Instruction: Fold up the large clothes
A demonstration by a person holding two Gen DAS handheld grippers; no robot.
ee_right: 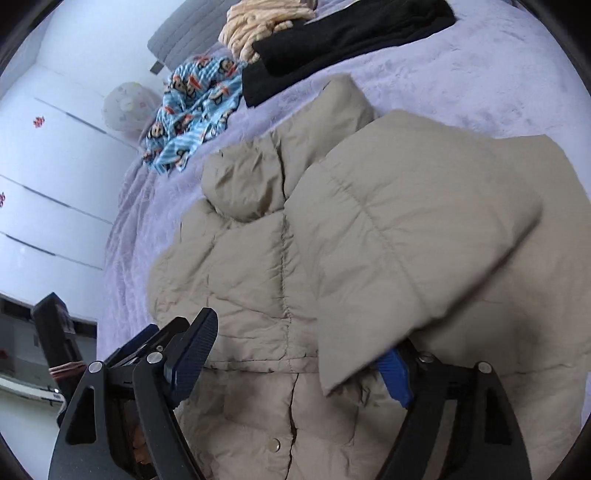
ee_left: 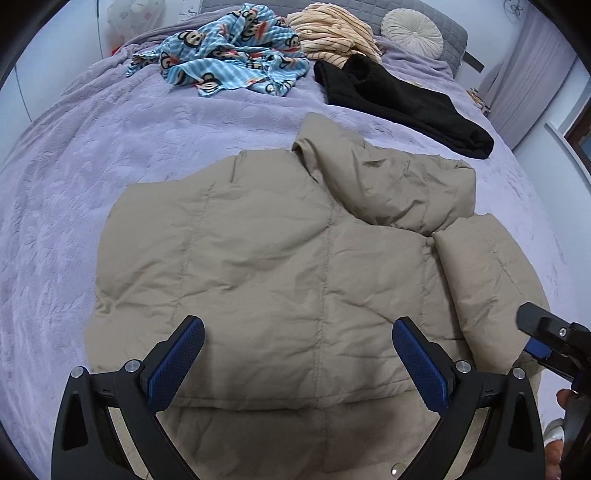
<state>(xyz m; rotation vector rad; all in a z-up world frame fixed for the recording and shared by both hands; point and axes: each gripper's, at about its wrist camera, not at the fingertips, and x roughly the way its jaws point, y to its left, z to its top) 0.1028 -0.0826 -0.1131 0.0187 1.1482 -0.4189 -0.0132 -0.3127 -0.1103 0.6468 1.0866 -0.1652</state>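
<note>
A beige puffer jacket (ee_left: 277, 240) lies spread on the lilac bedspread (ee_left: 66, 192), hood (ee_left: 388, 181) at its far end. One sleeve (ee_left: 480, 266) is folded in over its right side. My left gripper (ee_left: 298, 326) hovers open above the jacket's near part, nothing between its fingers. At the right edge of the left wrist view is my right gripper (ee_left: 546, 332). In the right wrist view, my right gripper (ee_right: 301, 336) stands wide open. The sleeve cuff (ee_right: 369, 332) lies loose between its jaws and covers the right fingertip (ee_right: 397, 373). The jacket (ee_right: 251, 266) lies under both fingers.
At the far end of the bed lie a blue monkey-print cloth (ee_left: 229, 55), a peach striped garment (ee_left: 332, 33), a black garment (ee_left: 399, 99) and a round cushion (ee_left: 412, 31). White cupboard doors (ee_right: 48, 184) stand beside the bed.
</note>
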